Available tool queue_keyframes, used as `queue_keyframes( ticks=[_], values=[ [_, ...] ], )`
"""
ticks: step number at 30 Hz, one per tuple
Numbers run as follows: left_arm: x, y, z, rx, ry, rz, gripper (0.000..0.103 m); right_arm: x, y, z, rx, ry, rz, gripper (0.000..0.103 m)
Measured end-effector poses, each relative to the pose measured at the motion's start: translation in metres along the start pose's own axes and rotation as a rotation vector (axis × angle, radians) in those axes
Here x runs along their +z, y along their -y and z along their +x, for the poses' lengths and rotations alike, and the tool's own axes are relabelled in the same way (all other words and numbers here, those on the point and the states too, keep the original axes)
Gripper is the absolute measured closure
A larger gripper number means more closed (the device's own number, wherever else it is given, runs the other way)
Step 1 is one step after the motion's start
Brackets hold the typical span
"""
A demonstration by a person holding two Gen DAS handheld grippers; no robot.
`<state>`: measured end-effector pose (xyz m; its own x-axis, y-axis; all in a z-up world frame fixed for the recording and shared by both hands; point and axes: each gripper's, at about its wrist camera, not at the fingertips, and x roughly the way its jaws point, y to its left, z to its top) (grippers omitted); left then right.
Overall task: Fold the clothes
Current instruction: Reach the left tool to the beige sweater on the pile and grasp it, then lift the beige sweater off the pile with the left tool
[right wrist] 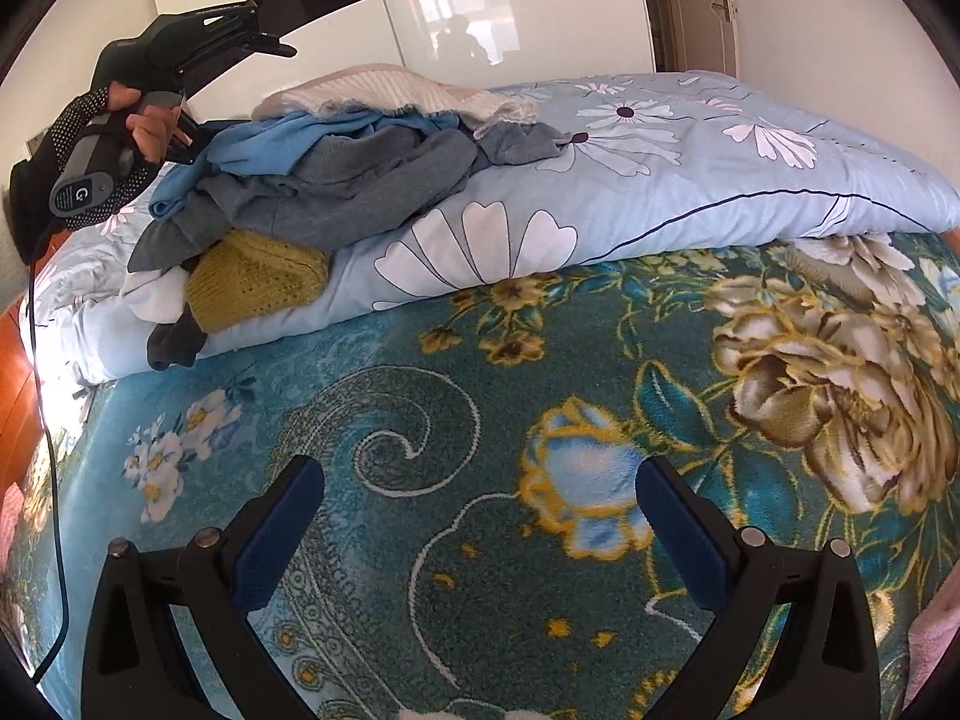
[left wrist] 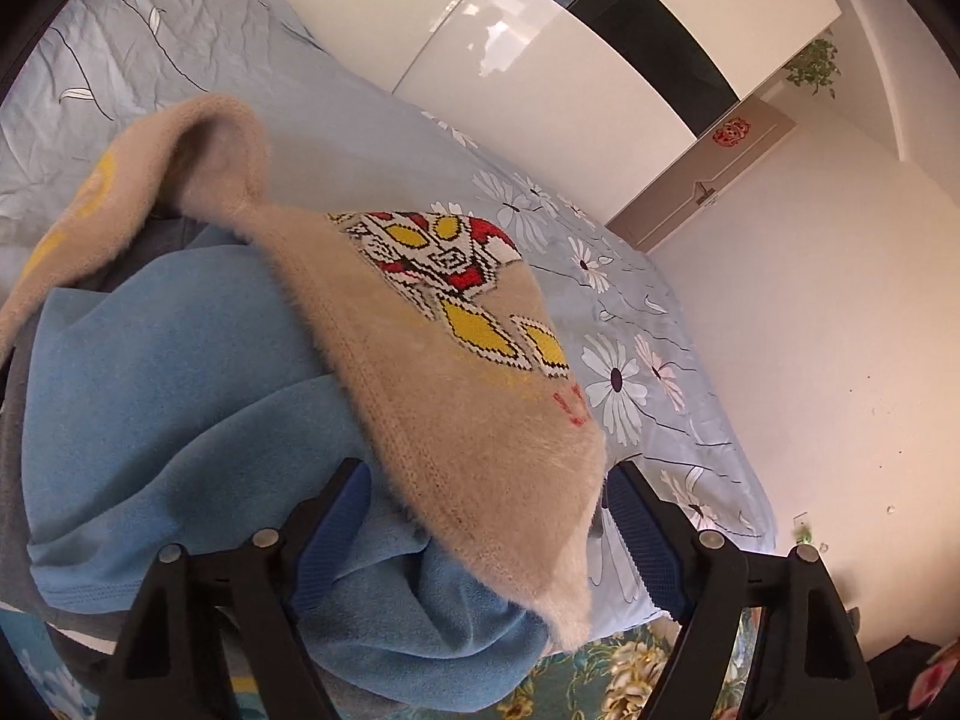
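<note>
Left wrist view: close above heap of clothes, fuzzy beige knit sweater (left wrist: 480,396) filling frame, facing white wardrobe wall. Right wrist view: low over teal floral blanket (right wrist: 480,480), facing same heap (shared, well apart) on pale blue floral quilt (right wrist: 720,180).

Left gripper (left wrist: 489,495): standing open, fingers (left wrist: 336,516) spread to either side of a beige sweater (left wrist: 468,420) hem. Sweater: lying draped over a blue fleece top (left wrist: 180,396), showing a red, yellow and white knitted figure (left wrist: 456,276). Both lying on a pale blue flowered quilt (left wrist: 648,372). Teal flowered blanket (left wrist: 624,678) showing below. White wardrobe (left wrist: 540,60), door (left wrist: 708,186) standing beyond.
</note>
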<state>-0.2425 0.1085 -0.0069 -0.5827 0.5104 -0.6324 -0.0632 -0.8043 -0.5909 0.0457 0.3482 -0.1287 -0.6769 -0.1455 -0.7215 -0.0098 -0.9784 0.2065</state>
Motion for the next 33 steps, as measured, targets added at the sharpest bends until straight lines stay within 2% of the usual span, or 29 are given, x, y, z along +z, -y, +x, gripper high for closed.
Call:
queue_keyframes(
  ticks=[4, 6, 7, 9, 10, 12, 14, 18, 25, 28, 31, 33],
  values=[
    [0.005, 0.007, 0.011, 0.037, 0.016, -0.015, 0.022, -0.002, 0.002, 0.005, 0.015, 0.006, 0.014, 0.000],
    [0.009, 0.011, 0.013, 0.054, 0.036, -0.009, 0.027, -0.004, 0.002, 0.006, 0.019, 0.009, 0.014, 0.000],
    [0.011, 0.013, 0.015, 0.072, 0.041, 0.002, 0.033, -0.004, 0.002, 0.007, 0.021, 0.011, 0.014, 0.000],
    [0.013, 0.015, 0.021, 0.154, 0.035, 0.024, 0.054, -0.006, 0.001, 0.008, 0.025, 0.014, 0.013, 0.000],
    [0.014, 0.012, 0.023, 0.176, 0.033, 0.009, 0.070, -0.006, 0.001, 0.009, 0.027, 0.015, 0.013, 0.000],
    [0.013, 0.001, 0.019, 0.130, 0.065, -0.049, 0.075, -0.008, 0.001, 0.010, 0.030, 0.018, 0.012, 0.000],
    [0.010, 0.001, 0.009, 0.139, 0.126, -0.046, 0.084, -0.009, 0.001, 0.011, 0.034, 0.021, 0.012, 0.000],
    [0.011, 0.032, -0.019, 0.193, 0.242, 0.095, 0.089, -0.014, 0.001, 0.011, 0.033, 0.013, 0.014, 0.000],
    [0.027, 0.071, -0.103, 0.057, 0.359, 0.135, 0.091, -0.007, -0.003, -0.012, 0.030, 0.035, 0.036, 0.000],
    [0.036, 0.094, -0.157, -0.032, 0.400, 0.137, 0.091, -0.001, -0.012, -0.035, 0.028, 0.065, 0.040, 0.000],
    [0.040, 0.121, -0.222, -0.072, 0.443, 0.212, 0.091, 0.005, -0.023, -0.063, 0.027, 0.097, 0.040, 0.000],
    [0.038, 0.132, -0.266, -0.132, 0.451, 0.243, 0.091, 0.008, -0.031, -0.081, 0.027, 0.119, 0.040, 0.000]
  ],
)
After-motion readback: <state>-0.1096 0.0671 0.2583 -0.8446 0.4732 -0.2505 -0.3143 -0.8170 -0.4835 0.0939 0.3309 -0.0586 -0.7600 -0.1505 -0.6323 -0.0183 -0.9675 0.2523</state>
